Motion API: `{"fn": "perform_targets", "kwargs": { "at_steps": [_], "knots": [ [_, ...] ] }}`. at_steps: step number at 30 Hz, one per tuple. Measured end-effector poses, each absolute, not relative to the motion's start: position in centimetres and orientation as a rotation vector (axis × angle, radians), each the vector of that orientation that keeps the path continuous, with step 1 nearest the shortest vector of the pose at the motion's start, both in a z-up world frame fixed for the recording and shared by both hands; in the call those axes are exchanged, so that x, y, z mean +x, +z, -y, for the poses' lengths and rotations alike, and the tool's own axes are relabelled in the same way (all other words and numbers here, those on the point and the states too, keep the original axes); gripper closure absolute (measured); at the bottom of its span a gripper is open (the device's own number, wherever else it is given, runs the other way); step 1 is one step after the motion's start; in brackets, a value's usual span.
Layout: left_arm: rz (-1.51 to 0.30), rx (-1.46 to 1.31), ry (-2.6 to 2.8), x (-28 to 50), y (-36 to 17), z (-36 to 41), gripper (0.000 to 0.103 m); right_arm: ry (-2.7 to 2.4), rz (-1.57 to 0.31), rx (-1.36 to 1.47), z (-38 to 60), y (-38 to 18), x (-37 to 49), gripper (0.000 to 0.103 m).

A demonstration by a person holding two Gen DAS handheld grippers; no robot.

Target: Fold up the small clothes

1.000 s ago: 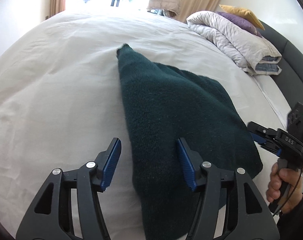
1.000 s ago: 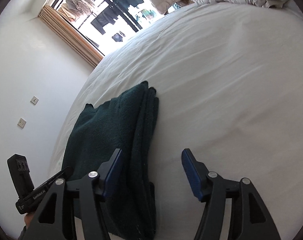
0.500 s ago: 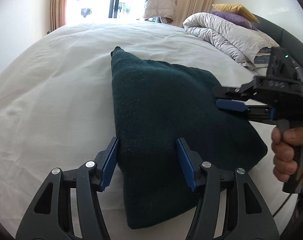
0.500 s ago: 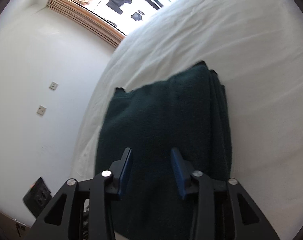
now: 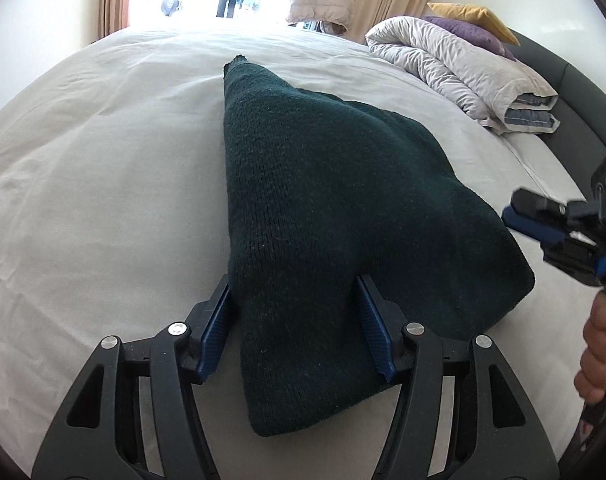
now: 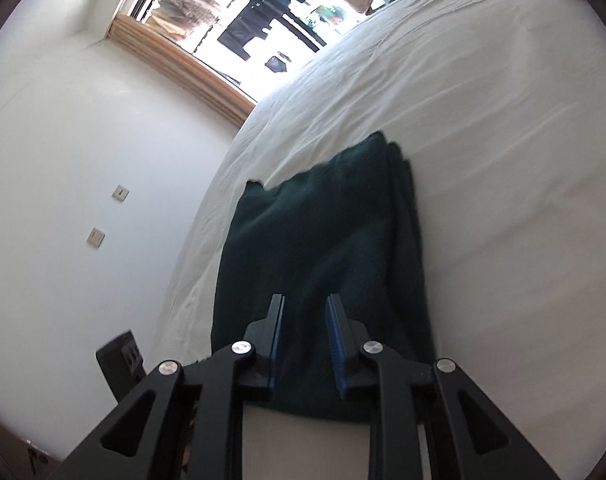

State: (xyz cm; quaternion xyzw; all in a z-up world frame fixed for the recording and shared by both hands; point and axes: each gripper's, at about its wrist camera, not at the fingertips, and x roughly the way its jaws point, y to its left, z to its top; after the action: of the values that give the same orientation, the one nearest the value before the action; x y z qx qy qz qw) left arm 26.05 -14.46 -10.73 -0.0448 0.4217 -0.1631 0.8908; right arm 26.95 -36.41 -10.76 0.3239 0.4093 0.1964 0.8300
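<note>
The dark green knitted garment (image 5: 327, 216), already folded into a thick stack, lay on the white bedsheet (image 5: 95, 184) near the bed's edge. The left gripper (image 5: 295, 324) stood spread wide, its blue pads on either side of the near end of the knit, nothing clamped. The right gripper (image 6: 303, 338) had its fingers drawn close together over the garment's other side; whether they pinched any cloth, I could not tell. To my eye the risk lay in the layers: a bite that took only the top ply would peel the stack open. The knit looked soft and heavy, so lifting one side alone might let the fold sag or slide off the mattress edge.
</note>
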Motion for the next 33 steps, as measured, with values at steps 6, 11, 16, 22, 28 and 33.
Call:
{"fn": "perform_targets", "kwargs": {
  "at_steps": [6,11,16,22,28,33],
  "knots": [
    [-0.869,-0.078,-0.335,26.3,-10.9,14.5,0.044,0.340,-0.915,0.738,38.9,-15.1,26.7,0.103],
    [-0.853,-0.086,-0.344,26.2,-11.1,14.2,0.043,0.303,-0.890,0.689,39.4,-14.3,25.8,0.103],
    [-0.846,-0.116,-0.358,26.4,-11.4,13.9,0.041,0.322,-0.842,0.654,38.1,-11.5,26.0,0.087],
    [-0.841,-0.101,-0.351,26.3,-11.4,14.3,0.041,0.336,-0.867,0.623,36.8,-11.8,28.2,0.068],
    [-0.843,-0.092,-0.345,26.2,-11.2,14.5,0.041,0.301,-0.852,0.666,38.6,-13.1,25.6,0.086],
    [-0.840,-0.083,-0.314,24.8,-10.5,14.0,0.036,0.216,-0.818,0.656,39.7,-11.8,21.2,0.070]
  ]
}}
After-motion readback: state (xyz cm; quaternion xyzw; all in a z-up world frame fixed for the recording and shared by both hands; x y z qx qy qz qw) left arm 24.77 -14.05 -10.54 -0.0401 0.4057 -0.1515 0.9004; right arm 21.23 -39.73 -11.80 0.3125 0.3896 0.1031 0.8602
